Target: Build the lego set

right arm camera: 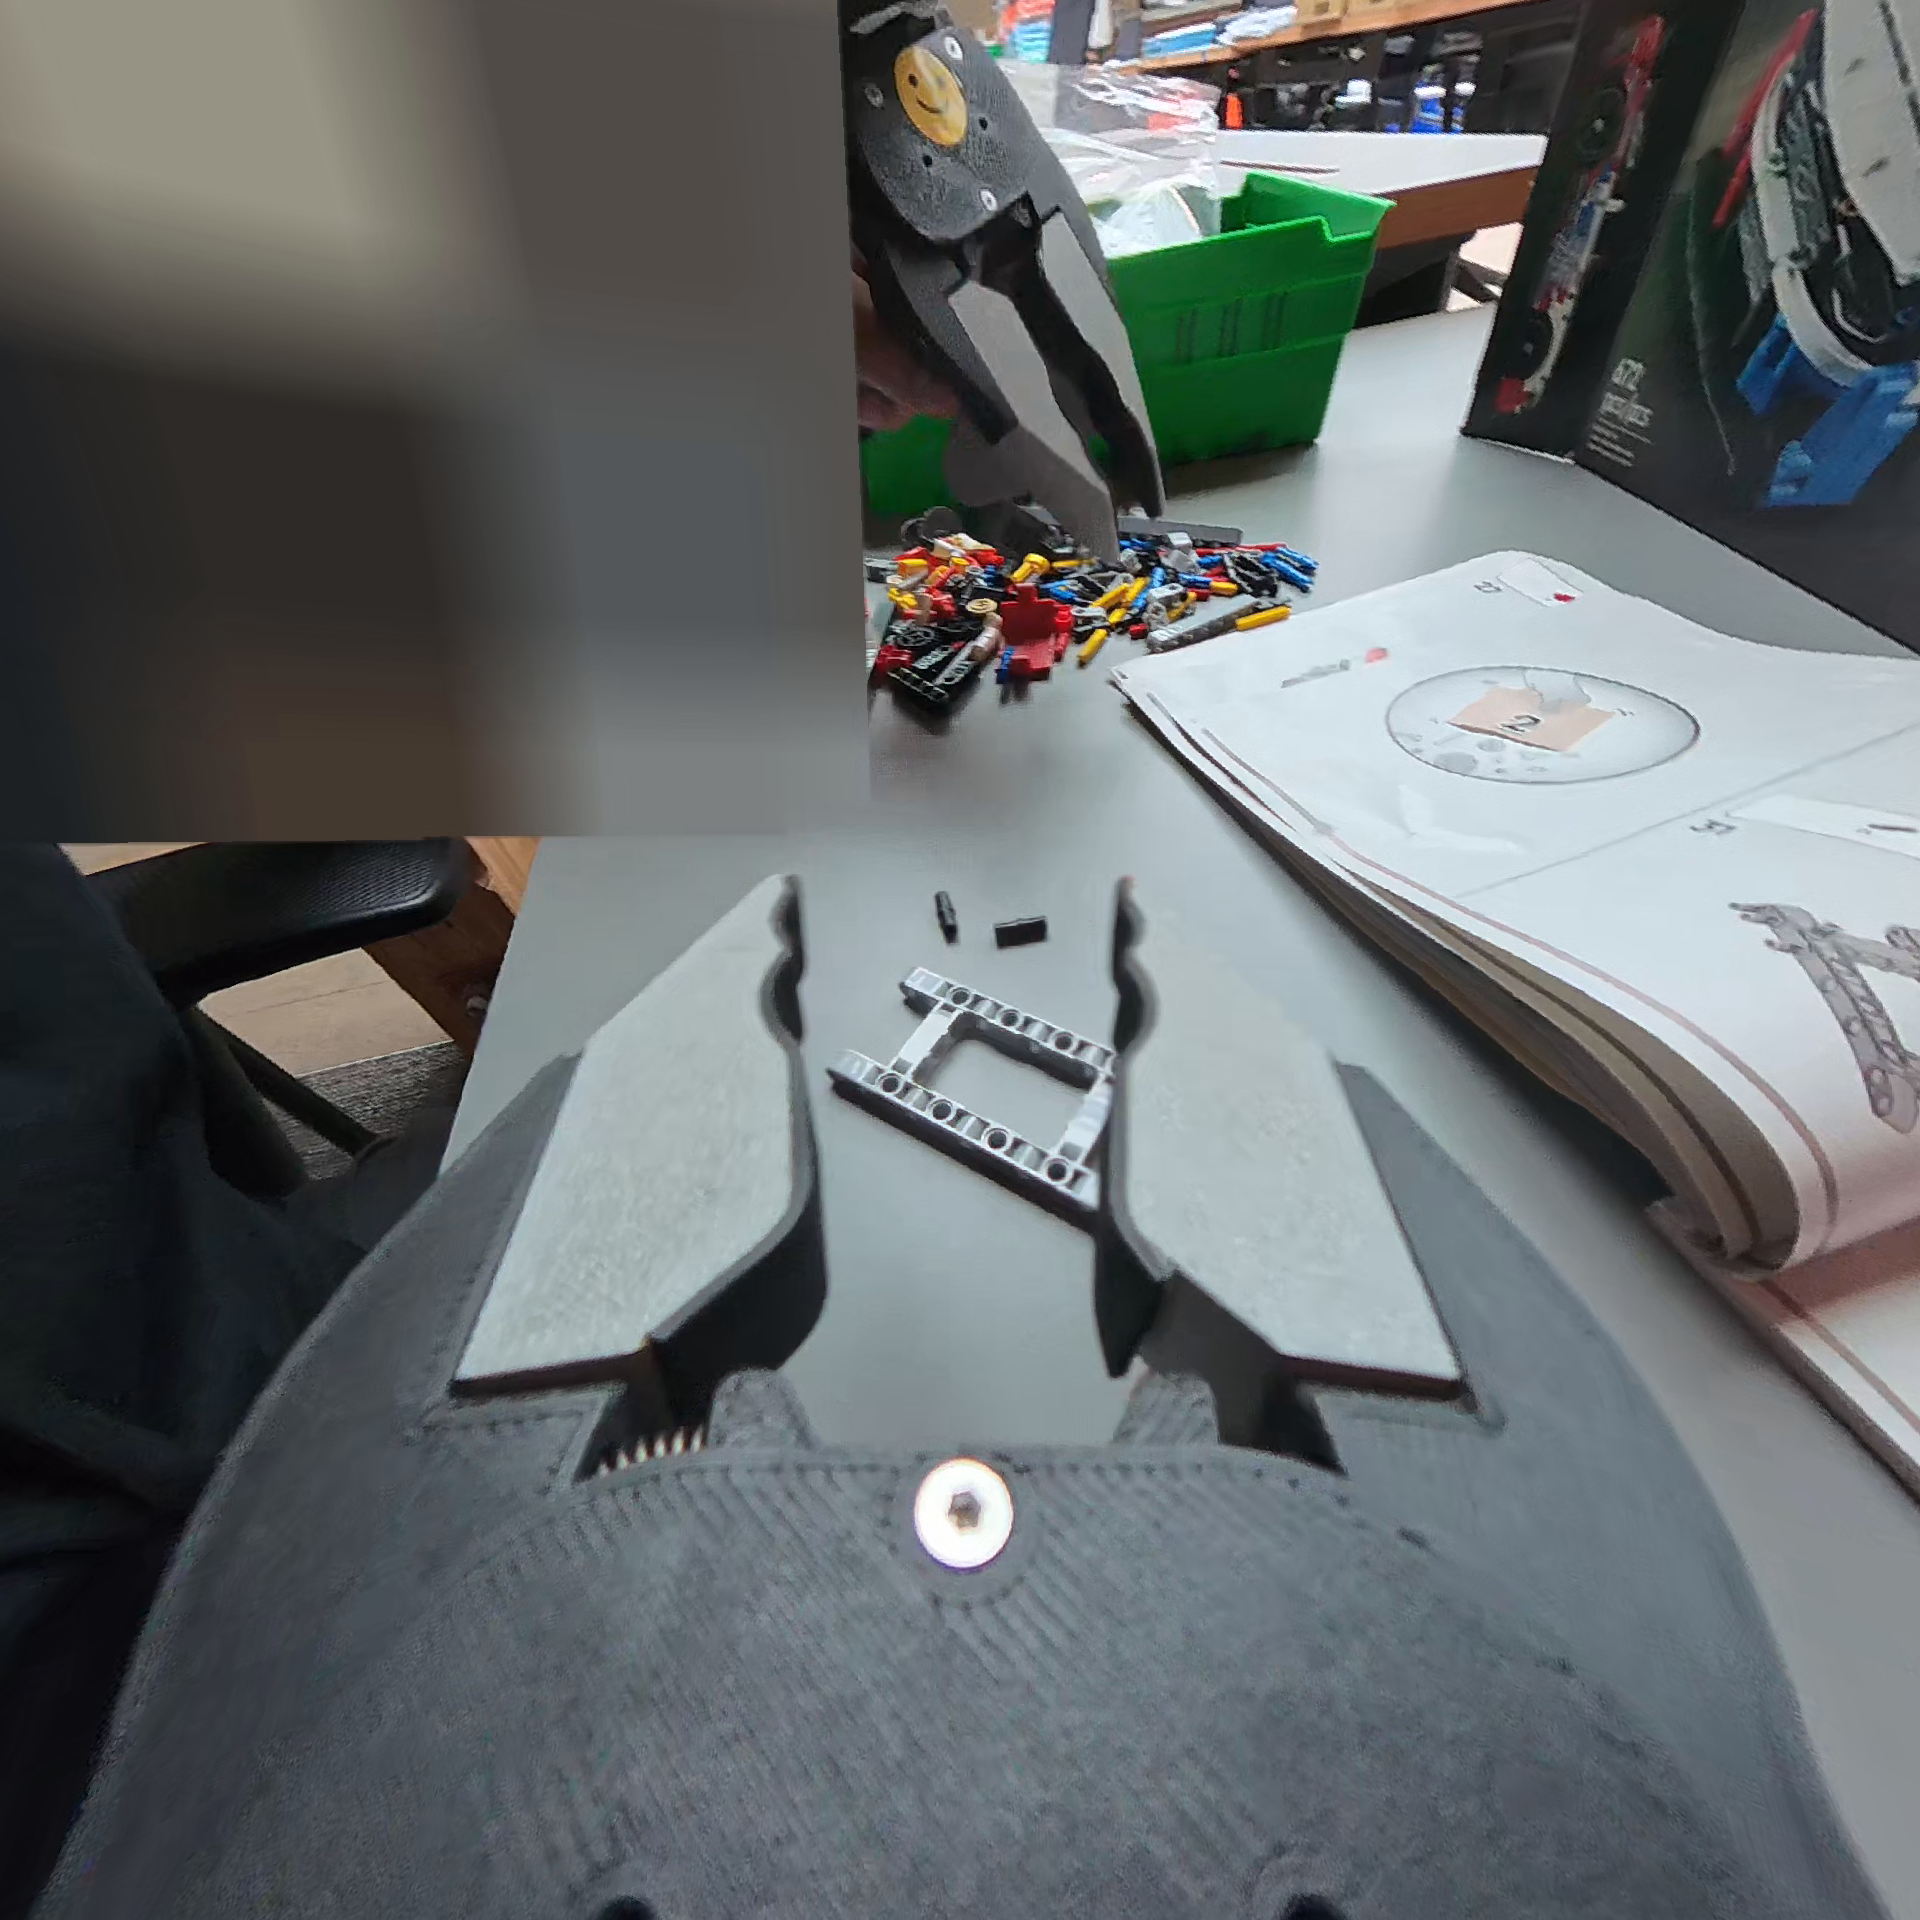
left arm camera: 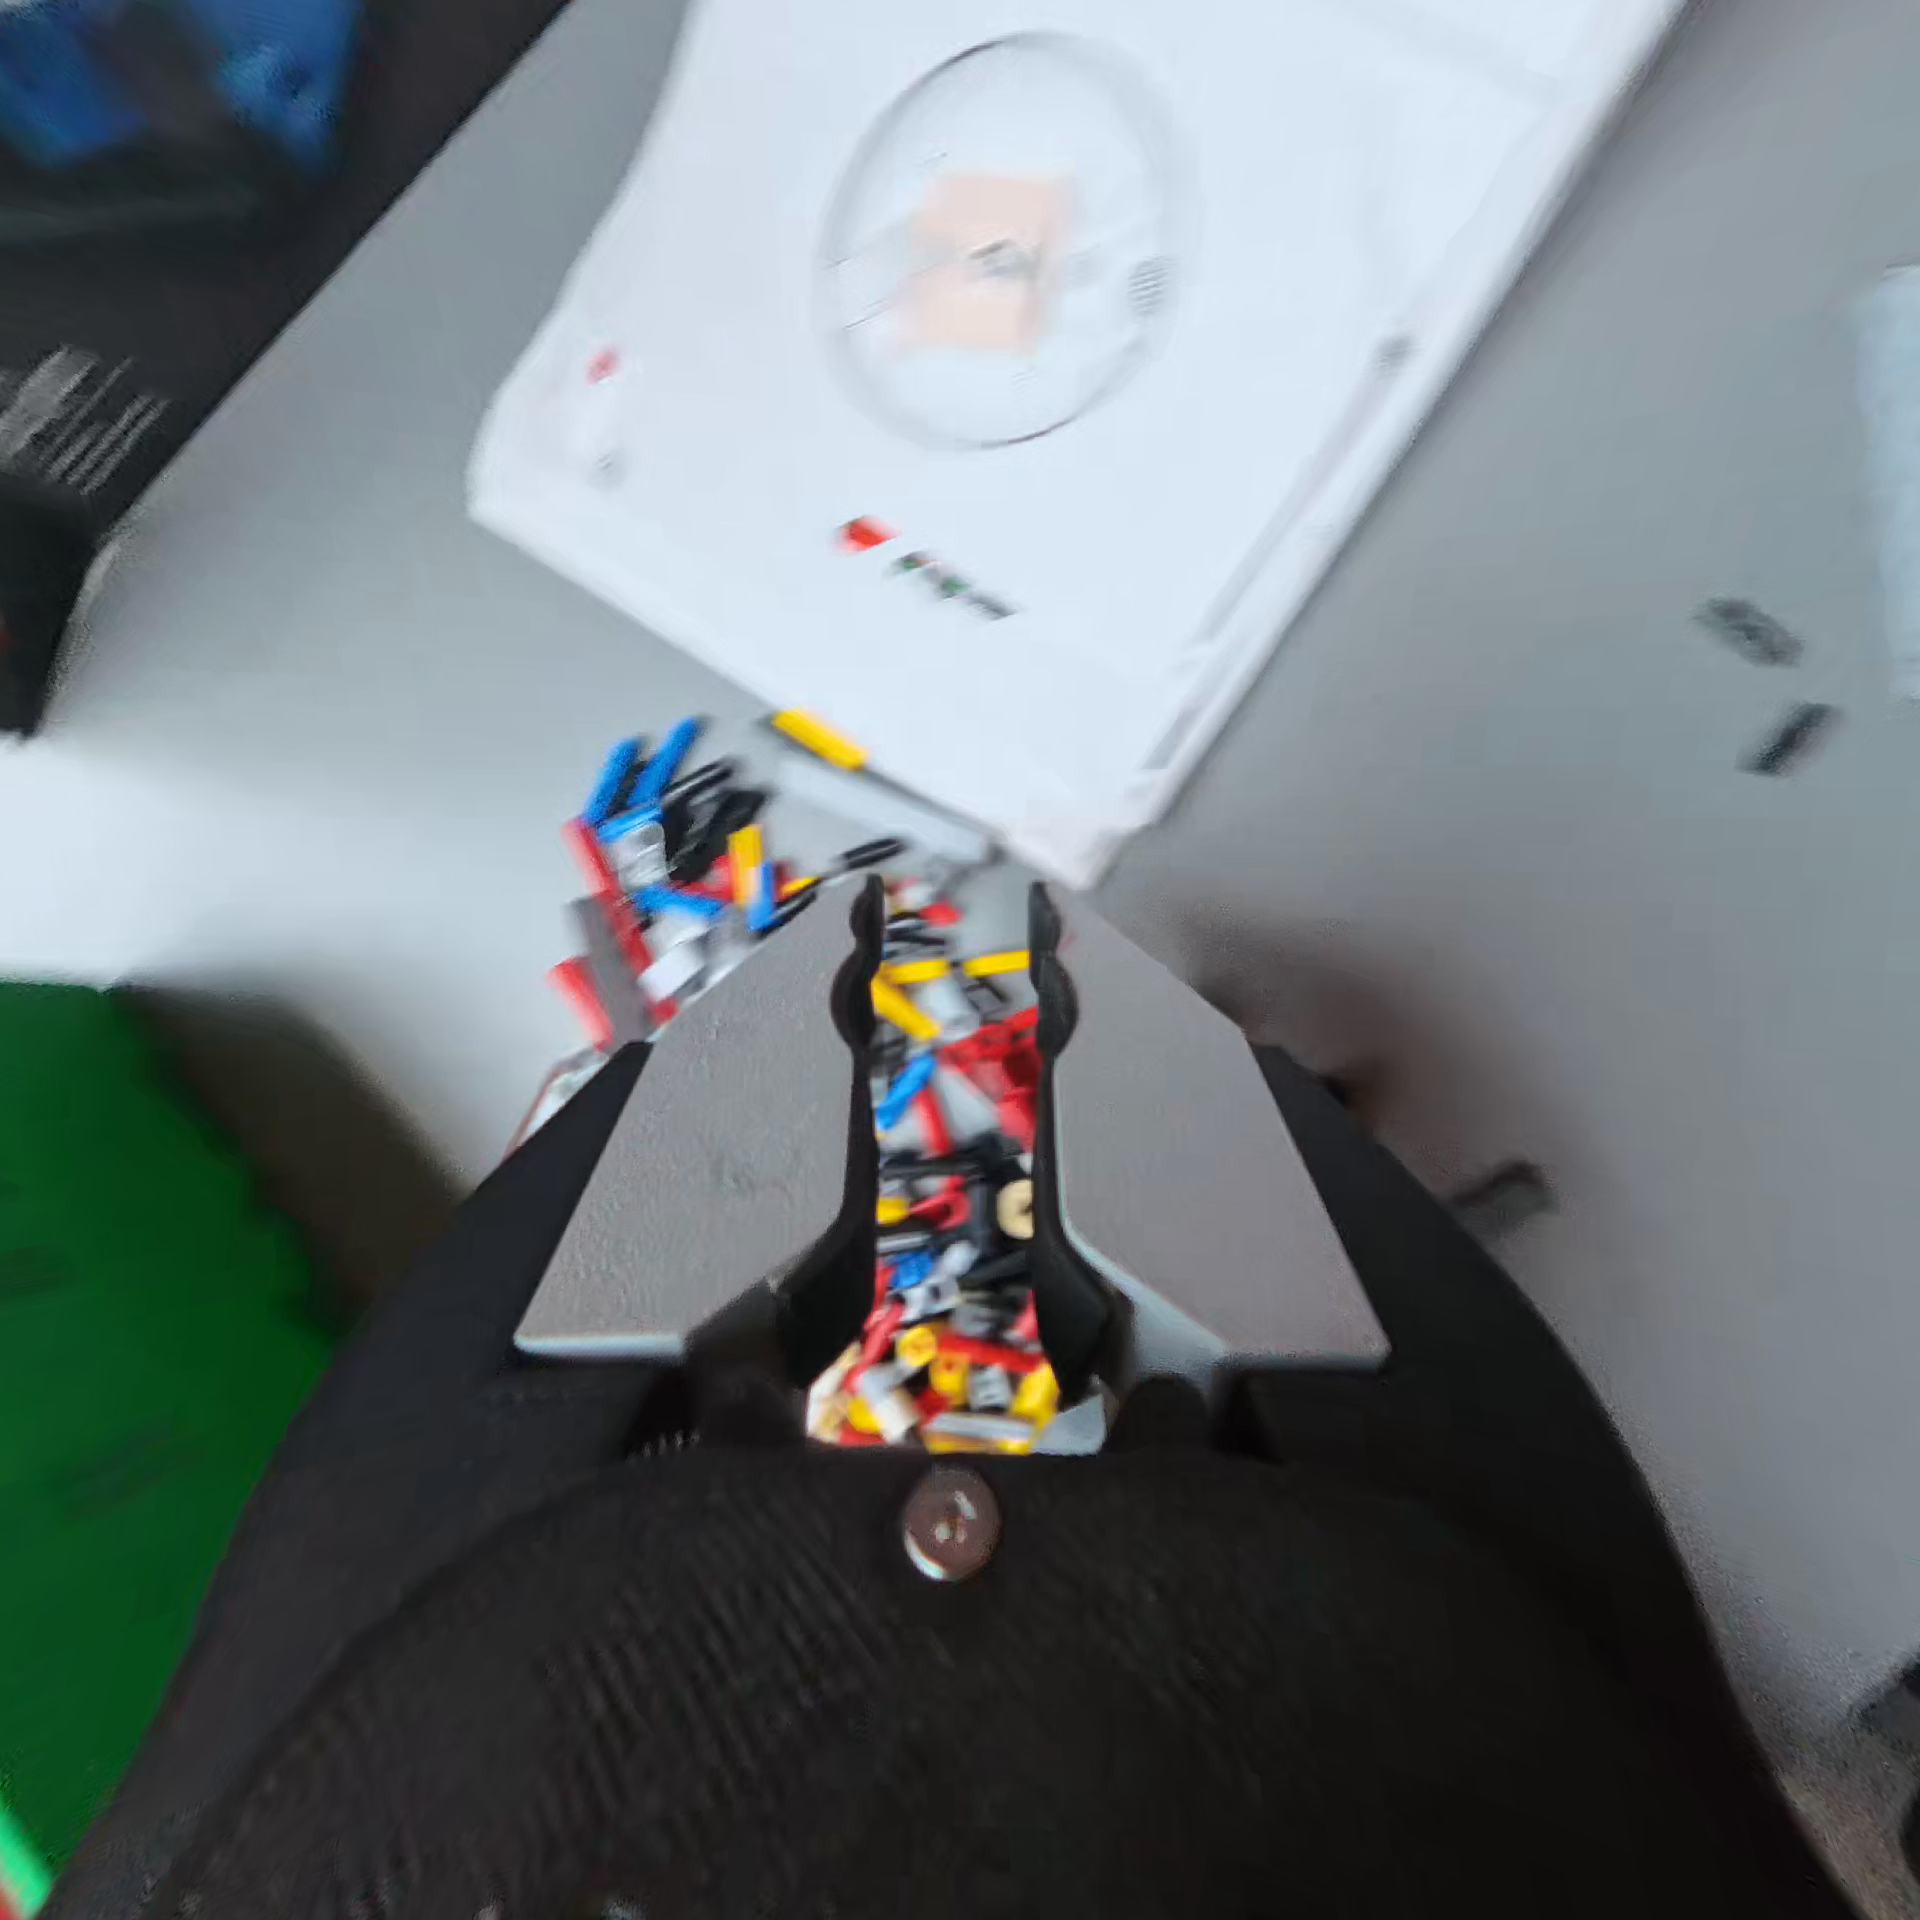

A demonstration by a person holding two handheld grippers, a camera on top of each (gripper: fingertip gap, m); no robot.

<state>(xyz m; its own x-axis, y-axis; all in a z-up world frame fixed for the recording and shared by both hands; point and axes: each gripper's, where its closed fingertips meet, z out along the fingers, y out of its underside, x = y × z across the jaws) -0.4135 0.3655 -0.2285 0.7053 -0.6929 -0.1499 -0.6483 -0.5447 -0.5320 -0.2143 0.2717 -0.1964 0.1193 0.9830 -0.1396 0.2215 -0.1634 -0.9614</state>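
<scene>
The left gripper (left arm camera: 954, 904) hangs over the pile of loose lego pieces (left arm camera: 935, 1143) on the grey tabletop (left arm camera: 312, 644), its two fingers parted by a narrow gap with nothing clamped between them; red, yellow, blue and black parts show through that gap, though the left wrist view is blurred. From the right wrist view the same gripper (right arm camera: 1127, 540) points steeply down with its tips at the far edge of the pile (right arm camera: 1081, 608). The right gripper (right arm camera: 961, 894) is held low over the tabletop (right arm camera: 1039, 769) nearer the person, its fingers spread wide and empty. Between them lies a light grey lego frame (right arm camera: 982, 1081), flat on the surface, its right end hidden behind the right finger. Just beyond the frame sit two small black pieces, a pin (right arm camera: 945, 916) and a short block (right arm camera: 1019, 932), close together but apart. The open instruction booklet (right arm camera: 1558, 831) lies to the right of the frame and near the pile; in the left wrist view the booklet (left arm camera: 1039, 416) sits just past the pieces. A green bin (right arm camera: 1247, 322) stands behind the pile, and the set's dark box (right arm camera: 1714, 260) stands upright at the far right.
</scene>
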